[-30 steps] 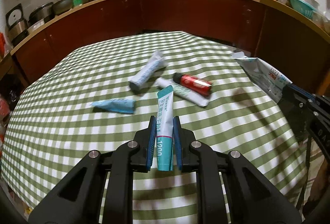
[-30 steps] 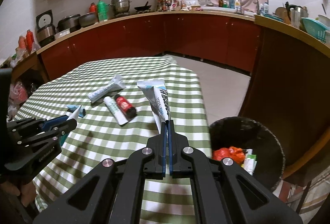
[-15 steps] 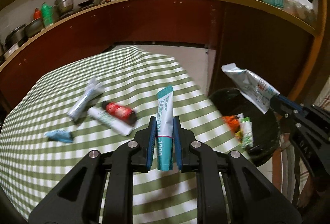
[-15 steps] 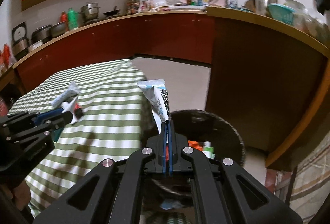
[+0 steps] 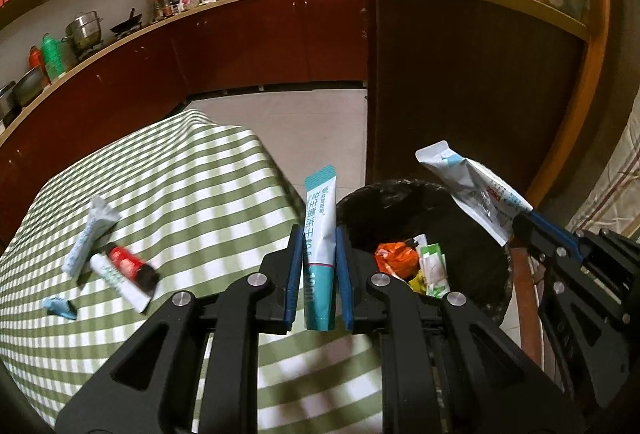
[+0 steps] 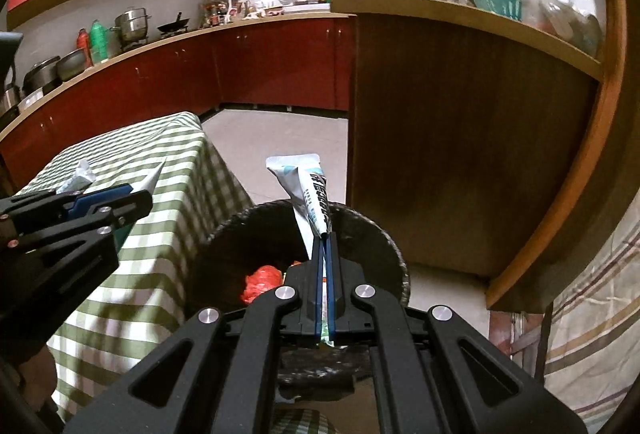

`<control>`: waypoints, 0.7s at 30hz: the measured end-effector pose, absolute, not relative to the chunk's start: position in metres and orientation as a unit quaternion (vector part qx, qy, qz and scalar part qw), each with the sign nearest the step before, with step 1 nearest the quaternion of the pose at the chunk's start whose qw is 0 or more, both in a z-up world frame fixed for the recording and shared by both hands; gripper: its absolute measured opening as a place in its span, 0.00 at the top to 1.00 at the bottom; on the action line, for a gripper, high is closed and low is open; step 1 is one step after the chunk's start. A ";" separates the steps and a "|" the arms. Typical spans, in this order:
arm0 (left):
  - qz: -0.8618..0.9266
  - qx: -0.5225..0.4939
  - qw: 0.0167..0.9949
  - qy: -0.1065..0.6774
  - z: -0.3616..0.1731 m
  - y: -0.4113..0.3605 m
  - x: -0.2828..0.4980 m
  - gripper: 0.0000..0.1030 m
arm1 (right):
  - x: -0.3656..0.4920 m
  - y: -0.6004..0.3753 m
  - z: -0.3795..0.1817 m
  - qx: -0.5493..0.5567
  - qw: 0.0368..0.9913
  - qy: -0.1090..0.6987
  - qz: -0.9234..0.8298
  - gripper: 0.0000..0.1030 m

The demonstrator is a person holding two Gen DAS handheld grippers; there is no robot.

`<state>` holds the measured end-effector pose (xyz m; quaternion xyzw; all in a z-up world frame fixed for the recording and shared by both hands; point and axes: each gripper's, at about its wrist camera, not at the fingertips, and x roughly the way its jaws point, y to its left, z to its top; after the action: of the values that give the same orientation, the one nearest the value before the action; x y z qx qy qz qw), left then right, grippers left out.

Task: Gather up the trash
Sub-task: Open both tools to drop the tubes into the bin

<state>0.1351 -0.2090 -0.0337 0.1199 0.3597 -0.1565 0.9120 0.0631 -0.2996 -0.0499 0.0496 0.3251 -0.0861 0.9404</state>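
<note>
Beside the checked table [image 5: 192, 194], a black bin [image 6: 360, 230] is standing — both grippers are hovering there, left gripper [image 5: 318, 234] jaws clamping a teal tube [image 5: 319, 222], right gripper [image 6: 325, 238] jaws pinching a white tube [image 6: 308, 186].

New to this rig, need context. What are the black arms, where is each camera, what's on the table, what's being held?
No robot: a person holds a two-finger gripper in each hand, with a fisheye camera looking along its fingers.

Left wrist view: the left gripper is clamped on a white and teal tube. The right gripper pinches a crumpled white tube above the black trash bin, which holds wrappers.

On the checked table: a red-labelled tube, two white tubes, a blue scrap.
</note>
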 end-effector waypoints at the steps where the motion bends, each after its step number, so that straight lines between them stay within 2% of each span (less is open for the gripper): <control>1: -0.158 0.121 0.911 0.361 -0.036 -0.213 0.137 0.84 | 0.063 -0.303 -0.052 0.052 0.940 0.326 -0.088 0.98; 7: -0.157 0.127 0.904 0.376 -0.048 -0.231 0.155 0.82 | 0.067 -0.314 -0.059 0.065 0.937 0.331 -0.093 0.98; 9: -0.153 0.130 0.902 0.383 -0.052 -0.234 0.160 0.55 | 0.069 -0.317 -0.063 0.072 0.934 0.339 -0.090 0.97; 10: -0.149 0.129 0.902 0.384 -0.054 -0.234 0.162 0.52 | 0.071 -0.318 -0.066 0.077 0.932 0.342 -0.089 0.95; 19: -0.143 0.119 0.901 0.392 -0.056 -0.228 0.172 0.51 | 0.071 -0.323 -0.067 0.082 0.930 0.345 -0.095 0.81; 21: -0.141 0.117 0.903 0.389 -0.055 -0.224 0.171 0.46 | 0.071 -0.320 -0.065 0.078 0.931 0.343 -0.095 0.80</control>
<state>0.1707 -0.2245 -0.0555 0.1169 0.3892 -0.1413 0.9027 0.0705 -0.3202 -0.0654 0.0779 0.3432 -0.0946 0.9312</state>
